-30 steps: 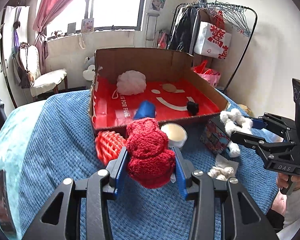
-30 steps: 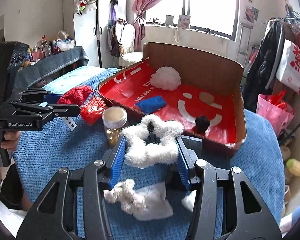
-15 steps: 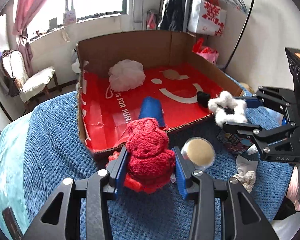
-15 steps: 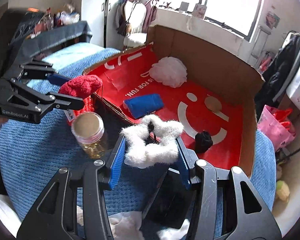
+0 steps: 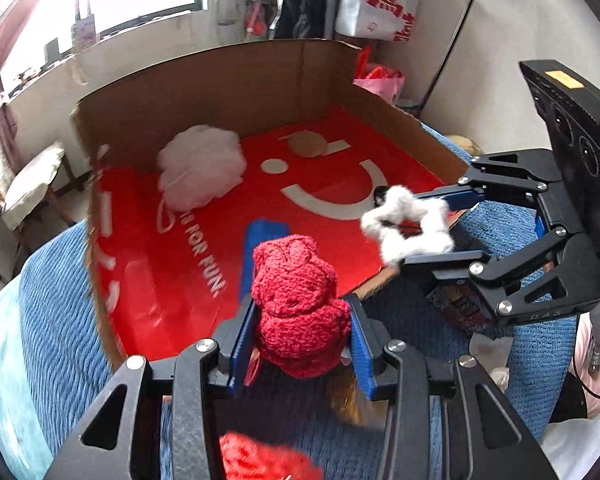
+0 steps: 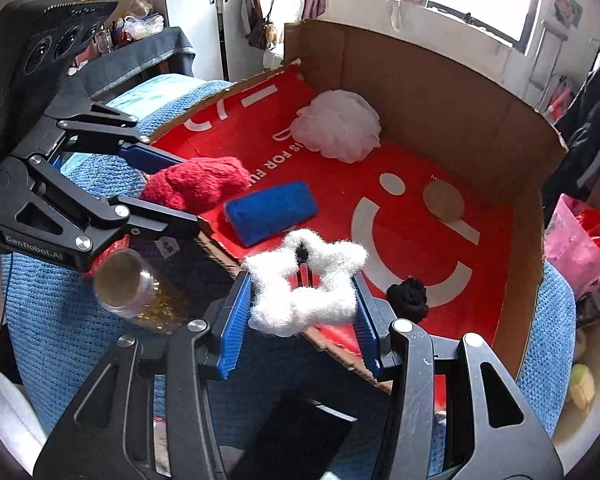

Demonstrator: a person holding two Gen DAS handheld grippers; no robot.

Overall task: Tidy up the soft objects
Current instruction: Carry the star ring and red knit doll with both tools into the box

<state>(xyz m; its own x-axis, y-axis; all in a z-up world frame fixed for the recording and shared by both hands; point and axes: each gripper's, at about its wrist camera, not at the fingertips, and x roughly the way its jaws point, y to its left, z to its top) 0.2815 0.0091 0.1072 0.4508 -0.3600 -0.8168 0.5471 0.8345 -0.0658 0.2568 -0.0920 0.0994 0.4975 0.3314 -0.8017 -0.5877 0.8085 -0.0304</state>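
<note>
While both jaws clamp red knit (image 5: 300, 308) and white scrunchie (image 6: 306, 288), jar (image 6: 119, 284) beside box rim (image 6: 219, 248)

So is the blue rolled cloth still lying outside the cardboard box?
No, the blue rolled cloth lies inside the cardboard box, on its red floor beside the white mesh pouf.

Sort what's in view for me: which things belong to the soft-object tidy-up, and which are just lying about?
Job:
- red knitted item, held by the left gripper
- white fluffy scrunchie, held by the right gripper
- cardboard box
- in it: white mesh pouf, blue roll, black scrunchie

Lying about:
- clear jar
- clothes rack
- pink bag
</note>
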